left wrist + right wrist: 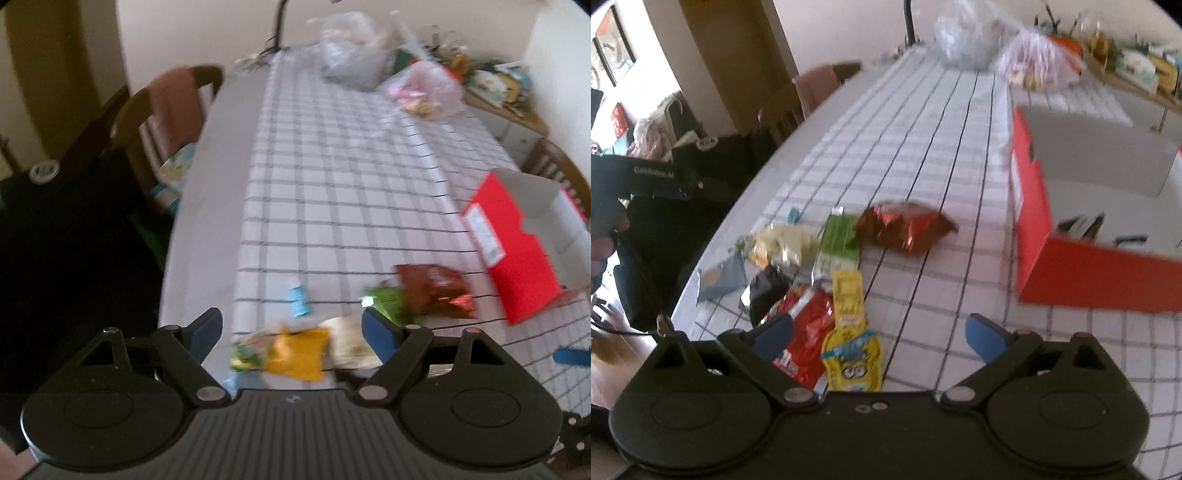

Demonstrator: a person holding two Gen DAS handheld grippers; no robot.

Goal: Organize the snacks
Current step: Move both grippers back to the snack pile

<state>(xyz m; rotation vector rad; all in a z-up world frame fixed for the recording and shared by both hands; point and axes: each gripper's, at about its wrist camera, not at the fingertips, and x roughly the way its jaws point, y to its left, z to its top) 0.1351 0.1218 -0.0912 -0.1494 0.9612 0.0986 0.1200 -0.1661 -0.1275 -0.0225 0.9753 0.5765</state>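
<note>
Both grippers spread wide and empty, left gripper [291, 328] over the orange pack [297, 352], right gripper [879, 332] above the yellow pouch [849, 332]. Packs overlap here, so a pinch could drag two toward the red box [1071, 269].

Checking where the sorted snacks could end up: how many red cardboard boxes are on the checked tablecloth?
1. The red box stands open on the right side of the checked tablecloth, right of the brown foil snack bag. Another may sit beyond the views.

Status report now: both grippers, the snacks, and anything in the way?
Left gripper open, empty. Right gripper open, empty. Snacks loose on table; red box open beside them. Nothing in the way.
</note>
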